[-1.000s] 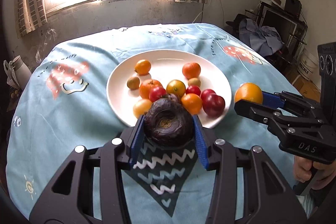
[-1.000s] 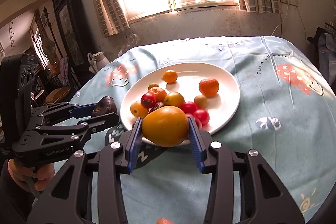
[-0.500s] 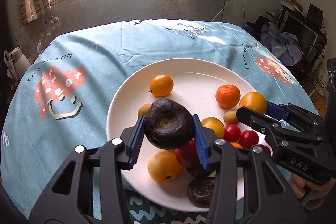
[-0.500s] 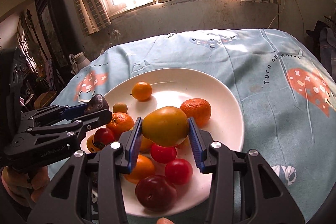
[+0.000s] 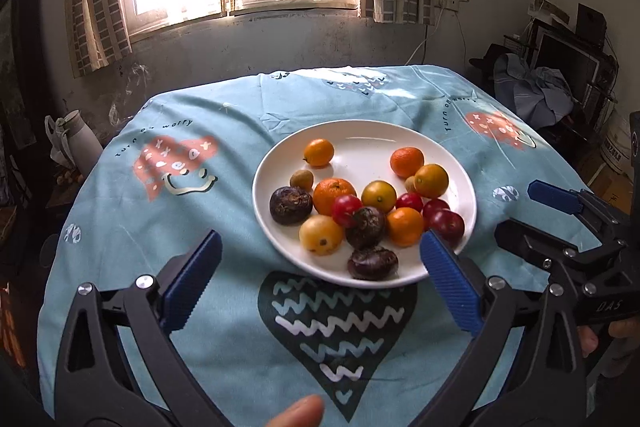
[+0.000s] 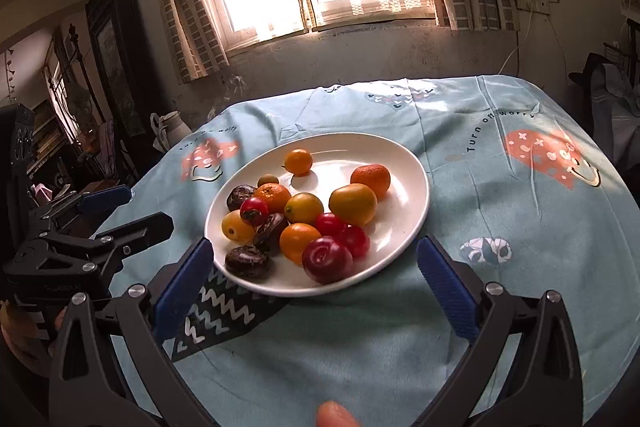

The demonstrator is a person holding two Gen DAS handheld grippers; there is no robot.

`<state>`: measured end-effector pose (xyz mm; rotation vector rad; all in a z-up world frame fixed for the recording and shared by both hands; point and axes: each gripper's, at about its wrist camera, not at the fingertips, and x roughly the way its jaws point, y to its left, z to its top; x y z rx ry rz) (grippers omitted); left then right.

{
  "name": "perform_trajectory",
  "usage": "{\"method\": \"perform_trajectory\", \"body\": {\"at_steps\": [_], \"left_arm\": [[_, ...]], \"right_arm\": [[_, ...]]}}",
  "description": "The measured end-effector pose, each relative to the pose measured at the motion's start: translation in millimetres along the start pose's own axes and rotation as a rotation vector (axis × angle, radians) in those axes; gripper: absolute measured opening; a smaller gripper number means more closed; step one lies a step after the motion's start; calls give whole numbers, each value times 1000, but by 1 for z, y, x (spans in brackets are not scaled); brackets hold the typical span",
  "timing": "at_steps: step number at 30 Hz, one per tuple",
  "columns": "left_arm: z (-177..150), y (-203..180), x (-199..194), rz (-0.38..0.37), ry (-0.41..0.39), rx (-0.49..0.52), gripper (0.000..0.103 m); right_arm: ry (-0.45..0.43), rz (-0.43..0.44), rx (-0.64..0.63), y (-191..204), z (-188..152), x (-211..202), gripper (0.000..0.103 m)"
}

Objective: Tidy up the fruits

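Observation:
A white plate (image 5: 360, 139) on the blue tablecloth holds several fruits: oranges, yellow fruits, red plums and three dark wrinkled passion fruits. One dark passion fruit (image 5: 290, 205) lies at the plate's left side. A yellow-orange fruit (image 6: 352, 204) lies right of centre, also seen in the left wrist view (image 5: 431, 180). My left gripper (image 5: 320, 281) is open and empty, just in front of the plate. My right gripper (image 6: 314, 285) is open and empty, also near the plate's front rim (image 6: 416, 227). Each gripper shows in the other's view, left (image 6: 120, 211) and right (image 5: 540, 211).
The round table (image 5: 180, 247) has a blue cloth with heart prints. A white jug (image 5: 74, 143) stands beyond the table's left edge. Clutter and a chair with clothes (image 5: 532, 95) are at the right. A wall with a window is behind.
Both grippers have opened and let go of their fruits, the dark passion fruit and the yellow-orange fruit, which now lie on the plate. Both grippers have pulled back from the plate.

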<state>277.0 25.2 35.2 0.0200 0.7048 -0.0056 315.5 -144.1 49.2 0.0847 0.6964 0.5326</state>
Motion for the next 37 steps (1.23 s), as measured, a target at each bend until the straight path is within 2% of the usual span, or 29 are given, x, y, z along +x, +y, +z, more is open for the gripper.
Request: {"method": "perform_trajectory", "body": {"at_steps": [5, 9, 12, 16, 21, 27, 32, 37], "left_arm": [[-50, -4, -37, 21, -14, -19, 101], [-79, -5, -44, 45, -2, 2, 101], [-92, -8, -46, 68, 7, 22, 101], [-99, -5, -45, 62, 2, 7, 101], [-100, -1, -40, 72, 6, -11, 101], [-102, -1, -42, 13, 3, -22, 101], [-103, -2, -42, 44, -7, -28, 101], [-103, 3, -40, 35, 9, -51, 101]], "right_arm": [[-3, -11, -48, 13, -42, -31, 102], [43, -12, -95, 19, -66, -39, 102], [45, -18, -122, 20, -78, -47, 102], [63, -15, -120, 14, -84, -49, 102], [96, -63, -159, 18, -89, -44, 102], [121, -98, -165, 16, -91, -38, 102], [122, -101, -165, 15, -91, -37, 102], [122, -101, -165, 15, -91, -37, 102]]}}
